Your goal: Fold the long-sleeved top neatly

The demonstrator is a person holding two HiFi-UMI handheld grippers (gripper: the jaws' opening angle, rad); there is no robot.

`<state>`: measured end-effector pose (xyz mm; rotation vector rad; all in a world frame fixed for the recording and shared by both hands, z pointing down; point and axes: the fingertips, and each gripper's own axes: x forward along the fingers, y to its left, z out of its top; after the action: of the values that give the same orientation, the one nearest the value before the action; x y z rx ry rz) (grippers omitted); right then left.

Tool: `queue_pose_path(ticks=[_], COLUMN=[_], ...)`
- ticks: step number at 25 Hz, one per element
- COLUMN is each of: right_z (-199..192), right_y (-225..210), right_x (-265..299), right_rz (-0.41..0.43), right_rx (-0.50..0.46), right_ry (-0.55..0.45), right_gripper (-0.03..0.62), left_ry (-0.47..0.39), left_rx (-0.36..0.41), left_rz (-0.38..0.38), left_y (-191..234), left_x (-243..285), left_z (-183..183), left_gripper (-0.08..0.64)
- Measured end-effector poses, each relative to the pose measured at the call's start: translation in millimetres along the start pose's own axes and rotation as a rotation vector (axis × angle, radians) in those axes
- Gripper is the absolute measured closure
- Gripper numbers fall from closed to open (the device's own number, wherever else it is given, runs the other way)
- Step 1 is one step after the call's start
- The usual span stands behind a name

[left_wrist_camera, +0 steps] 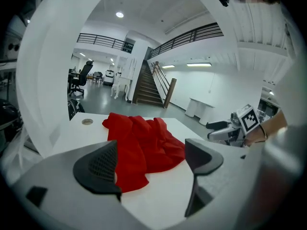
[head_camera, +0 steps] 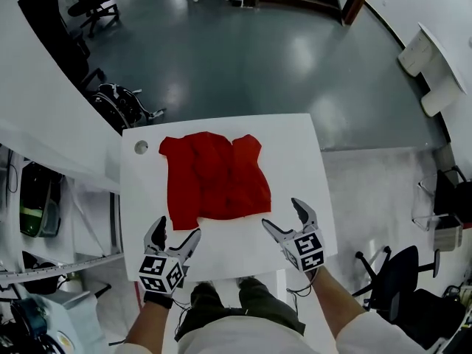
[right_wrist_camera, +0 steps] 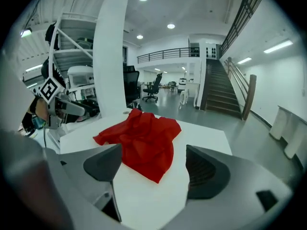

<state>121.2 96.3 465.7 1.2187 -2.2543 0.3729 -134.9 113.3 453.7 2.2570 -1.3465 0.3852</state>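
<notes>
Where any print shows, it is the black-and-white square markers (head_camera: 161,271) on the 2 cubes. The left hand-held gripper (head_camera: 175,228), jaws spread and empty, sits near the red top (head_camera: 215,177) at its 7 o'clock. The right hand-held gripper (head_camera: 280,214), likewise released, sits at 5 o'clock. The top lies rumpled on the white table (head_camera: 295,146), and its sleeves cannot be made out.

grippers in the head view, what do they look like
Both the left gripper and right gripper are pale grey with two curved prongs lined with dark pads, and each carries a cube of black-and-white square markers. The person wears white sleeves.
</notes>
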Motion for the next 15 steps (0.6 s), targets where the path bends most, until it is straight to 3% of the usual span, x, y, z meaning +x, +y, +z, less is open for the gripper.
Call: queue_pose_path(ticks=[10,15], right_z=[-44.6,-65.2], right_y=[-8.1,-9.3], right_x=[52.6,69.9], right_rz=[0.046,0.055], right_rx=[-0.048,-0.065], right_ry=[0.163,0.246], right_gripper=[0.176,0.252], left_ry=[0.090,0.117], left_rx=[-0.018,-0.027], left_rz=[0.010,0.011], left_y=[18.1,21.7], left_x=[40.5,53.0], left_z=[-28.5,-37.5], left_gripper=[0.130,0.130])
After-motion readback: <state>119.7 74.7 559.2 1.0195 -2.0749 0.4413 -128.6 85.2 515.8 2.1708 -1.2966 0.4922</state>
